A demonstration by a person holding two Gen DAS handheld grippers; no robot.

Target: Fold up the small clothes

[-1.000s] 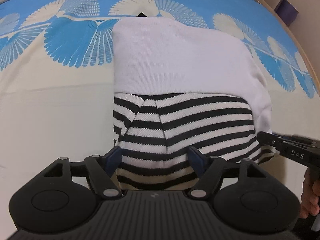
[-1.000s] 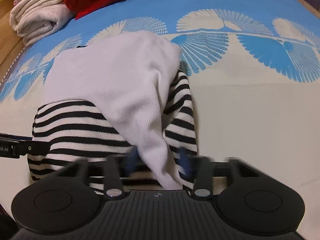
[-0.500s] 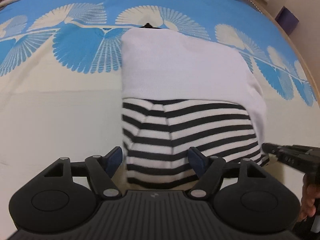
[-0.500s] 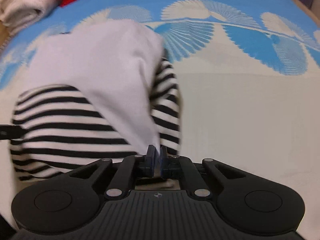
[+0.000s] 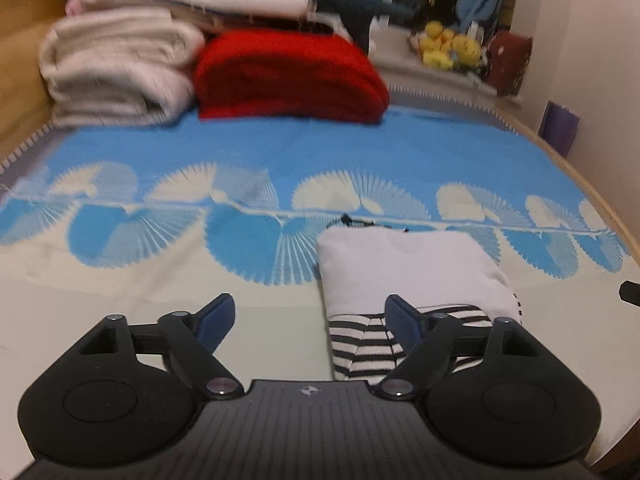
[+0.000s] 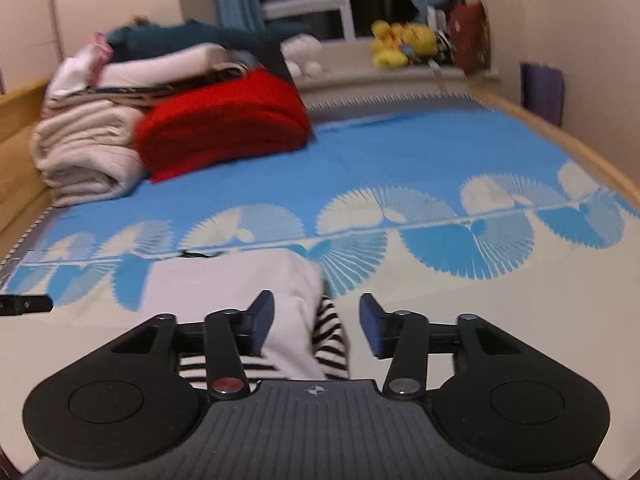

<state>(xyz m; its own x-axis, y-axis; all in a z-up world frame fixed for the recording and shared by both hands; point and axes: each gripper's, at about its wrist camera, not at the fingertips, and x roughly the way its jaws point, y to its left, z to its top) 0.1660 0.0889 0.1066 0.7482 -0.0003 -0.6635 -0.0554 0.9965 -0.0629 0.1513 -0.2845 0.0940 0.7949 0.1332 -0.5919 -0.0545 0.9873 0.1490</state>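
A small folded garment (image 5: 408, 268), white on its far part and black-and-white striped on its near part, lies flat on the bed cover. My left gripper (image 5: 308, 316) hangs above its near left corner, jaws still opening and empty. In the right wrist view the same garment (image 6: 240, 280) lies below my right gripper (image 6: 316, 320), whose jaws are opening with nothing pressed between the blue pads; the cloth shows beneath them. The tip of the right gripper (image 5: 630, 292) pokes in at the left wrist view's right edge. The left one's tip (image 6: 24, 304) shows at the other view's left edge.
A blue and cream fan-patterned cover (image 5: 240, 160) spreads over the bed. At the far end lie a red blanket (image 5: 288, 76) and stacked beige and white blankets (image 5: 116, 76). Yellow soft toys (image 6: 400, 44) sit on the windowsill. A wooden bed rim (image 6: 592, 156) runs along the right.
Both grippers have risen and tilted up away from the garment, so the far end of the bed came into view. The right gripper, shut half a second ago, has opened. The left has widened.
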